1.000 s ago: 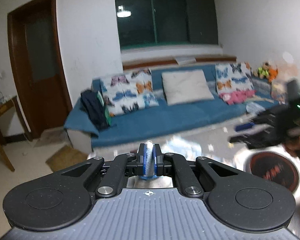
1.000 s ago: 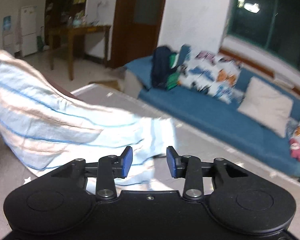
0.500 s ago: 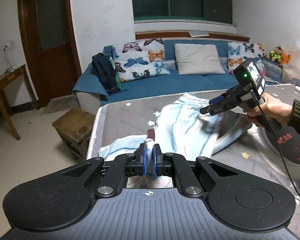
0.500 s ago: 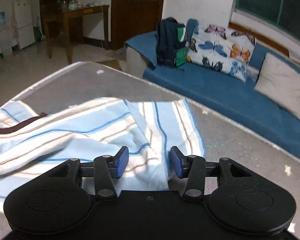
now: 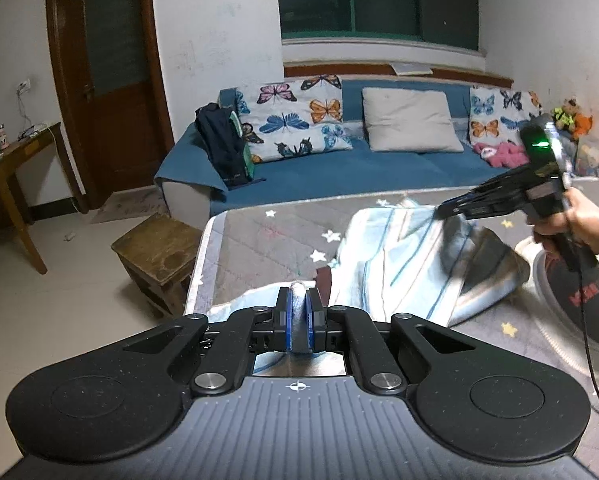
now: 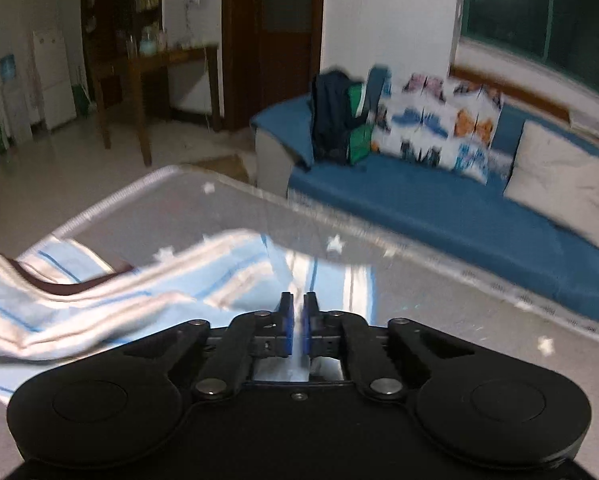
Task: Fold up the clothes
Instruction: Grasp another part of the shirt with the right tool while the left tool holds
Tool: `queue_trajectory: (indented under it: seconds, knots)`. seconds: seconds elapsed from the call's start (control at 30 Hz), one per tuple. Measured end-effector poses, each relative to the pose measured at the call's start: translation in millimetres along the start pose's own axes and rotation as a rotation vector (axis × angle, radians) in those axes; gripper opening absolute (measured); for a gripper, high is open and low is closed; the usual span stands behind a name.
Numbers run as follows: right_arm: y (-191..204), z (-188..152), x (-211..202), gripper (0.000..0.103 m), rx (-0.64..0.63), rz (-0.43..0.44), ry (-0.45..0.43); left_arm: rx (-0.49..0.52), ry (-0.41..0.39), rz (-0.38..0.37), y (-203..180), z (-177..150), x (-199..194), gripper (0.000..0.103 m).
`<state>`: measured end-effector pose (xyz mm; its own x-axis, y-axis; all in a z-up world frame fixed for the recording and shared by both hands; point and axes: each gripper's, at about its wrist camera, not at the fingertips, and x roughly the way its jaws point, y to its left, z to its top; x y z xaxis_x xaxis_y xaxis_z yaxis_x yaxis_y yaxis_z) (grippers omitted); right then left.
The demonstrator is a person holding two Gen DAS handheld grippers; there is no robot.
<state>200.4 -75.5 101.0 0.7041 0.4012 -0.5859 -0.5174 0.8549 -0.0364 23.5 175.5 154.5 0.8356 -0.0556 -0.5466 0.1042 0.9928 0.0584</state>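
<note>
Left wrist view, claw: the left gripper (image 5: 298, 322) sits low in the middle of the frame, its blue pads pinched tight on a bunched edge of the striped garment (image 5: 411, 268).
Left wrist view, garment: pale blue with thin stripes, it lies rumpled on the grey star-print table (image 5: 267, 240), right of centre, one part raised.
Left wrist view, other hand: at the right edge the right gripper (image 5: 451, 210) reaches in from the person's fist and meets the raised cloth at its tip.
Right wrist view, claw: the jaws are nearly together at bottom centre, with a thin sliver of pale cloth between the fingers (image 6: 286, 326); the picture is blurred, but it looks like a hold.
Right wrist view, garment: spread across the lower left, draped and wavy.
Doing it well: I'd say keep both pinches firm, draw the two held edges apart until the cloth hangs taut, then lay it flat before creasing.
Risk: a slack middle may fold crooked.
</note>
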Motion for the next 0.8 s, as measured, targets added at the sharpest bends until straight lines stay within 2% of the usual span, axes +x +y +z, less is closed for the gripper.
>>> queue_trajectory:
  seconds: [0.17, 0.3, 0.37, 0.43, 0.5, 0.6, 0.8]
  knots:
    - [9.4, -4.9, -10.5, 0.003, -0.027, 0.002, 0.013, -0.001, -0.038, -0.048, -2.9, -3.5, -26.6, 0.007]
    - [17.0, -8.8, -18.9, 0.004, -0.049, 0.003, 0.024, 0.031, -0.039, -0.068, -11.0, -14.1, -37.5, 0.007]
    - [20.8, -10.8, -23.1, 0.012, -0.06, 0.003, 0.029, 0.034, -0.024, -0.077, -14.0, -21.4, -36.7, 0.007]
    - [24.5, -12.7, -27.4, 0.037, -0.071, 0.004, 0.034, 0.032, -0.014, -0.075, -14.3, -26.8, -35.5, 0.007]
    - [28.3, -14.7, -31.6, 0.047, -0.082, 0.005, 0.039, 0.023, -0.001, -0.071, -13.8, -30.7, -34.0, 0.007]
    - [31.7, -16.9, -34.0, 0.048, -0.094, 0.007, 0.046, 0.014, 0.012, -0.068, -11.8, -35.4, -31.4, 0.007]
    - [14.0, -14.1, 2.5, 0.047, -0.066, 0.025, 0.048, 0.018, 0.042, -0.053, -7.2, -39.1, -19.0, 0.007]
